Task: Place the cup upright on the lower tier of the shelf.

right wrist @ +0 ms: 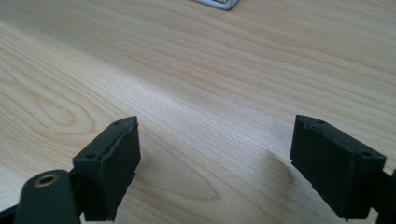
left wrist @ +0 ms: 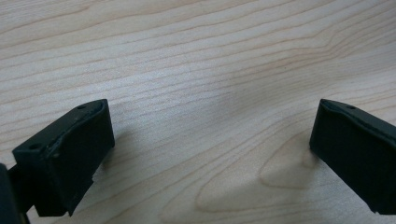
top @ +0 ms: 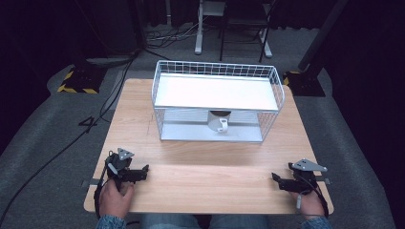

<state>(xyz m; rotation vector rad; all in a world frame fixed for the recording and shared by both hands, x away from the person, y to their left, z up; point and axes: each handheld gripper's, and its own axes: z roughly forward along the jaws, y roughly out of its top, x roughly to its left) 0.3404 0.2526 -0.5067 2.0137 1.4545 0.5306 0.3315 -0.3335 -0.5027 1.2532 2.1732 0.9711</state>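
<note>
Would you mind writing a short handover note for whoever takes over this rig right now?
Left tool: open, empty, low over the near left part of the wooden table, jaws wide apart in the left gripper view.
Right tool: open, empty, low at the near right edge.
Things: a white wire rack stands at the far middle of the table; a mug sits on its lower level, under the top shelf, its handle towards the person.
Done: nothing visibly handled; both tools are well apart from the rack.
Left: probably reach for the mug, most likely with the right tool, which is somewhat nearer.
</note>
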